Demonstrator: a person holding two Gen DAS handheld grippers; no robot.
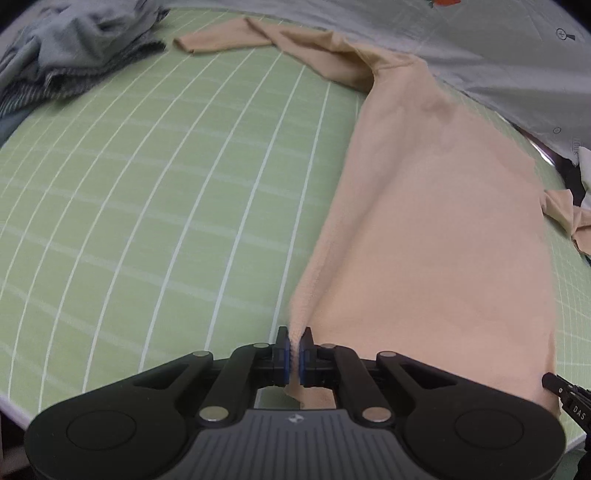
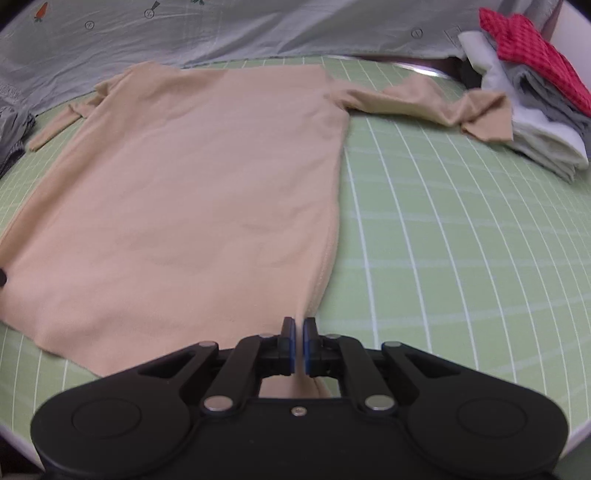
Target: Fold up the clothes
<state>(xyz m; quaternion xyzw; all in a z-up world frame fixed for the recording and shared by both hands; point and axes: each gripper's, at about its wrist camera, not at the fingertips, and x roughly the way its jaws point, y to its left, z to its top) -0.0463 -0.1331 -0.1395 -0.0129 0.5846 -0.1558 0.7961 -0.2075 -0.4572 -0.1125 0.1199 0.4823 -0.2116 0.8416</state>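
While both tongs, left tongs and right tongs, pinch the hem corners of the beige shirt, it lies spread ahead, unfolded.

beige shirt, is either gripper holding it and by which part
Both hold the beige shirt at its bottom hem: the left gripper pinches the left corner, the right gripper the right corner.

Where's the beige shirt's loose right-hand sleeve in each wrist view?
Left wrist: sleeve at the far right edge, crumpled, mostly cut off.
Right wrist: sleeve upper right, stretched across the green grid mat toward the folded pile.
Shared landmark: the grey sheet behind the beige shirt.
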